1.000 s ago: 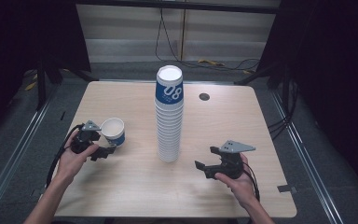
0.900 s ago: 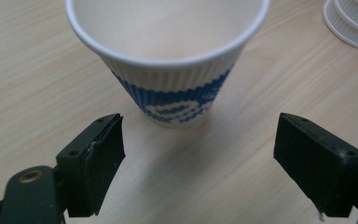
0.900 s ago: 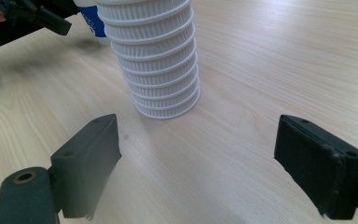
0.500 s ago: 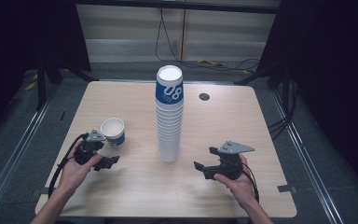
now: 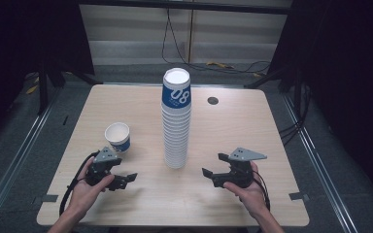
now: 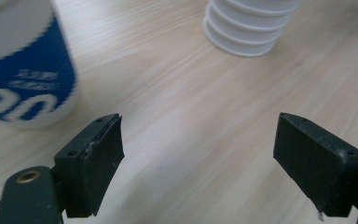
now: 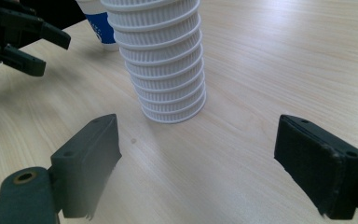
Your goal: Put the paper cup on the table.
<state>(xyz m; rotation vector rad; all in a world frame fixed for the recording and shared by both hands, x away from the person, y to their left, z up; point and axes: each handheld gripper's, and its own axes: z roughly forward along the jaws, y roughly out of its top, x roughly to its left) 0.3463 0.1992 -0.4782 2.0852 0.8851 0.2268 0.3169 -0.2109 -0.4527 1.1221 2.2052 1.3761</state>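
Note:
A tall stack of white paper cups (image 5: pixel 176 121), its top cup banded blue, stands in the middle of the wooden table (image 5: pixel 252 131). A single blue-and-white cup (image 5: pixel 117 137) stands upright to its left. My left gripper (image 5: pixel 123 180) is open just in front of that cup, apart from it. In the left gripper view the single cup (image 6: pixel 23 70) is at the upper left, outside the open left gripper (image 6: pixel 200 158). My right gripper (image 5: pixel 213 165) is open to the right of the stack's base. The stack (image 7: pixel 163 60) rises ahead of the open right gripper (image 7: pixel 198 163).
A dark round hole (image 5: pixel 212 100) sits in the table behind the stack. Grey tape marks lie near the front corners (image 5: pixel 45 198) (image 5: pixel 297 196). Cables (image 5: pixel 223 65) trail on the floor beyond the far edge. Bare wood lies between the two grippers.
My left gripper has drawn back from the single cup toward the front edge and a little right, leaving the cup standing. The right gripper has stayed put.

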